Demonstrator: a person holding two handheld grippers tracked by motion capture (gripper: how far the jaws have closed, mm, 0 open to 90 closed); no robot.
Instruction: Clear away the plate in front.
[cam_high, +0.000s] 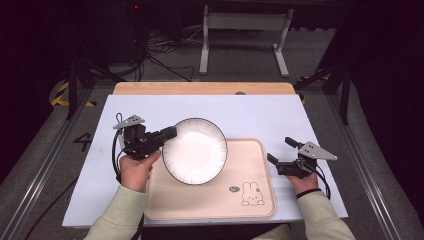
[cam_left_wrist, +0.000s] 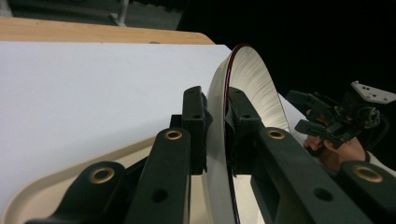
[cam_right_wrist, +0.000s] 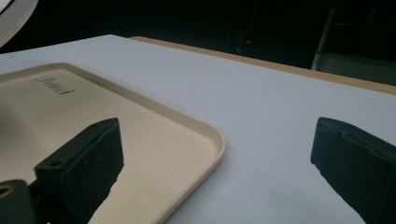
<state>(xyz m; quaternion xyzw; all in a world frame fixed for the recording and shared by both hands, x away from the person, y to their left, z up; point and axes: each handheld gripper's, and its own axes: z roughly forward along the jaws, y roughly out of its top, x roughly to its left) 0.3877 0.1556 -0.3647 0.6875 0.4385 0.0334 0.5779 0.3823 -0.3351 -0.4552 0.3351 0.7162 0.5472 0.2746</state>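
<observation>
The plate (cam_high: 194, 157) is white with a thin dark rim, and looks like glazed ceramic: stiff, fairly heavy for its thinness, slick, and likely to chip or break if it drops onto the tray (cam_high: 250, 200). It hangs tilted over the tray's left half, its lower edge near or on the tray floor; which, I cannot tell. The rim is the only sensible place to hold it, and the left tool (cam_high: 167, 134) is clamped there, one jaw on each face of the plate's upper-left rim, the left hand (cam_high: 134, 170) below it beside the tray's left edge. The right tool (cam_high: 281, 151) stands with jaws wide apart and empty, just right of the tray.
</observation>
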